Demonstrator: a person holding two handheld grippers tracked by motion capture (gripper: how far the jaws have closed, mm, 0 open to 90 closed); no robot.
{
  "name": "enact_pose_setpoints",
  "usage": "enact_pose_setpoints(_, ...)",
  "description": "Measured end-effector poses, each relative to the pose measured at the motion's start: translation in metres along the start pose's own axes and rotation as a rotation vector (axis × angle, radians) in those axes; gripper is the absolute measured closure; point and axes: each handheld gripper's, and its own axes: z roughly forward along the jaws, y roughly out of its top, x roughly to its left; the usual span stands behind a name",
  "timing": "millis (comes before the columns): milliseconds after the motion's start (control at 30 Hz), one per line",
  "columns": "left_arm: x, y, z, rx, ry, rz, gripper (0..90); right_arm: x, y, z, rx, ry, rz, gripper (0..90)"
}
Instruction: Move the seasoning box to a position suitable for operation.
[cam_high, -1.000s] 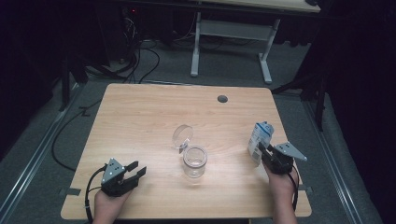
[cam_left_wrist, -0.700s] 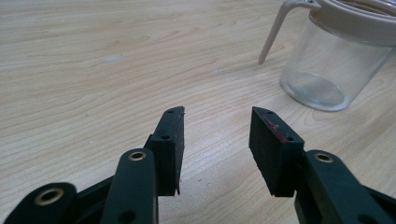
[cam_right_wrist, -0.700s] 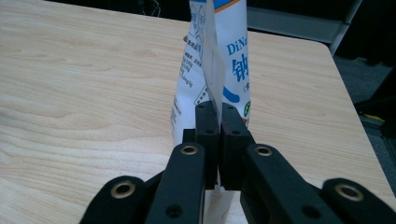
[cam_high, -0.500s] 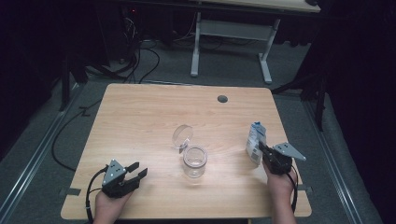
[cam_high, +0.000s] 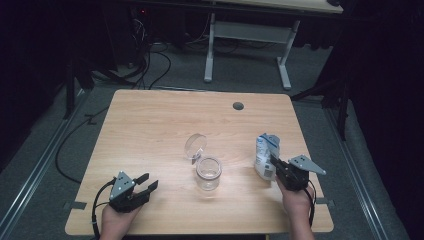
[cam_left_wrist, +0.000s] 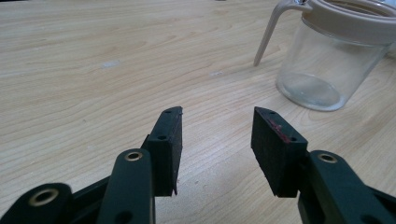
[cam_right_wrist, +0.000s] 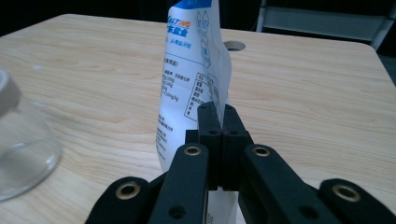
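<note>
A white and blue pouch (cam_high: 263, 152) stands upright at the right of the wooden table (cam_high: 150, 115). My right gripper (cam_high: 274, 162) is shut on its near edge; in the right gripper view the two black jaws (cam_right_wrist: 220, 121) meet on the thin edge of the pouch (cam_right_wrist: 191, 70). A clear glass jar (cam_high: 208, 172) stands at the table's middle, its hinged lid (cam_high: 195, 146) swung open behind it. My left gripper (cam_high: 147, 181) rests low at the front left, open and empty. In the left gripper view its jaws (cam_left_wrist: 217, 140) stand apart over bare wood, with the jar (cam_left_wrist: 327, 60) ahead to the right.
A round cable hole (cam_high: 238, 106) sits near the table's far edge. Behind the table stands a white desk frame (cam_high: 247, 35), with cables on the dark floor. The jar's base (cam_right_wrist: 18, 154) shows at the left of the right gripper view.
My right gripper has closed on the pouch's edge, and pouch and gripper have shifted a little to the left. The left gripper has stayed put.
</note>
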Motion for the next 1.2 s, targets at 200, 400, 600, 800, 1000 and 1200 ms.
enact_pose_setpoints(200, 0.000, 0.000, 0.000, -0.004, -0.003, 0.003, 53.6, 0.010, 0.003, -0.006, -0.018, 0.043, 0.005, 90.0)
enact_pose_setpoints(400, -0.002, 0.000, 0.000, -0.007, -0.007, 0.009, 53.6, 0.022, 0.002, -0.006, -0.014, 0.078, 0.000, 90.0)
enact_pose_setpoints(600, -0.005, 0.000, 0.001, -0.011, -0.014, 0.024, 55.4, 0.033, 0.004, -0.006, -0.020, 0.103, -0.015, 90.0)
enact_pose_setpoints(800, -0.011, 0.000, 0.004, -0.008, -0.015, 0.049, 56.9, 0.040, 0.006, -0.007, -0.029, 0.118, -0.028, 90.0)
enact_pose_setpoints(1000, -0.027, 0.011, 0.014, -0.012, -0.063, 0.081, 57.5, 0.046, 0.006, -0.010, -0.033, 0.117, -0.026, 90.0)
enact_pose_setpoints(1200, -0.042, 0.034, 0.036, -0.021, -0.040, 0.149, 54.8, 0.052, 0.007, -0.015, -0.037, 0.104, -0.012, 90.0)
